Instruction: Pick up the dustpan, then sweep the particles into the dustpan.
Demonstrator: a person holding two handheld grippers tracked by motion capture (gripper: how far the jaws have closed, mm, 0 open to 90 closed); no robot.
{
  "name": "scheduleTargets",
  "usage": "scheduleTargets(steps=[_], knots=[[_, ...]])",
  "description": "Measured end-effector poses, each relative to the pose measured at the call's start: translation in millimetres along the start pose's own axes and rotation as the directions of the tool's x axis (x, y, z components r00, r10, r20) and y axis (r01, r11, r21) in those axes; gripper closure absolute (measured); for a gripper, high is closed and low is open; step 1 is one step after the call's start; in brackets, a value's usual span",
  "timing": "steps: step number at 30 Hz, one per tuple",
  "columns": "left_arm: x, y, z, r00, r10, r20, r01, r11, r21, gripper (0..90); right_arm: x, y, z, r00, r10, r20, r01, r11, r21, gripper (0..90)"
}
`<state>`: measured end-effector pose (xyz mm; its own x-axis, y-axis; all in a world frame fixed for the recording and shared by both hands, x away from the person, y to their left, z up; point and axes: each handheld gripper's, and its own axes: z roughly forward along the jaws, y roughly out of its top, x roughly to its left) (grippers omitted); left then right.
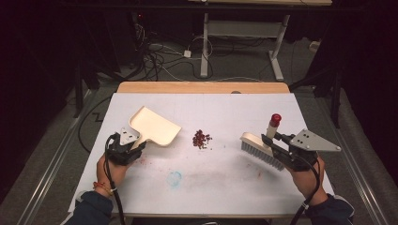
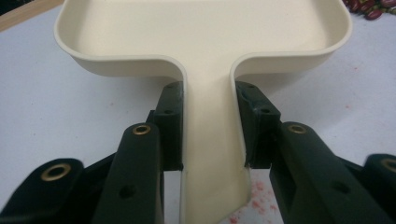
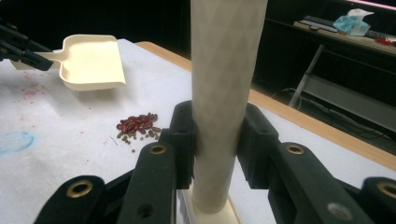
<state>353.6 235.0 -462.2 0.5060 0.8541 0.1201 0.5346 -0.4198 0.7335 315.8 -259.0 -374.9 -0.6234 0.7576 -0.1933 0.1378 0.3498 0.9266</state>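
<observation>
Dustpan (image 2: 205, 37) handle clamped in left claw (image 2: 208, 126); right claw (image 3: 217, 140) clenched on brush handle (image 3: 219, 93); beans (image 1: 202, 139) between.

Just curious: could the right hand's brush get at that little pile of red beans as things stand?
Probably yes. The cream bristle brush in the right gripper faces the red bean pile across bare white table.

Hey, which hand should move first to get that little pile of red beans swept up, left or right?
Probably the right. Its claw is shut on the cream brush with the red-tipped handle, bristles down on the white table beside the pile of red beans. The left claw grips the cream plastic dustpan, which sits on the pile's other side.
</observation>
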Motion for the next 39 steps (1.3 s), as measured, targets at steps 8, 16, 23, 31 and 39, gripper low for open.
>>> scheduleTargets(steps=[8,16,23,31,39], knots=[[4.1,-2.8,-9.1,0.9996,-0.011,0.027,0.012,0.9997,-0.023,63.7,-0.9,-1.9,2.9,0.9999,0.006,0.013,-0.006,0.9999,0.016,70.5],[-1.8,-3.8,-21.7,0.9978,0.03,0.06,-0.029,0.9992,-0.026,63.7,-2.7,-3.1,6.0,0.9998,0.013,0.014,-0.014,0.9996,0.025,70.5],[-10.1,-1.2,-28.1,0.9921,0.078,0.098,-0.078,0.997,-0.005,63.7,-3.9,-4.9,7.2,0.9998,0.011,0.015,-0.012,0.9995,0.03,70.5],[-18.7,-8.1,-32.9,0.9837,0.116,0.137,-0.123,0.9915,0.042,63.6,-6.4,-3.7,16.6,0.9995,0.031,0.007,-0.032,0.9992,0.025,70.5],[-27.9,-19.3,-34.3,0.9695,0.12,0.214,-0.144,0.9845,0.1,63.6,-11.1,1.8,41.7,0.9994,0.03,0.018,-0.031,0.9991,0.029,70.5]])
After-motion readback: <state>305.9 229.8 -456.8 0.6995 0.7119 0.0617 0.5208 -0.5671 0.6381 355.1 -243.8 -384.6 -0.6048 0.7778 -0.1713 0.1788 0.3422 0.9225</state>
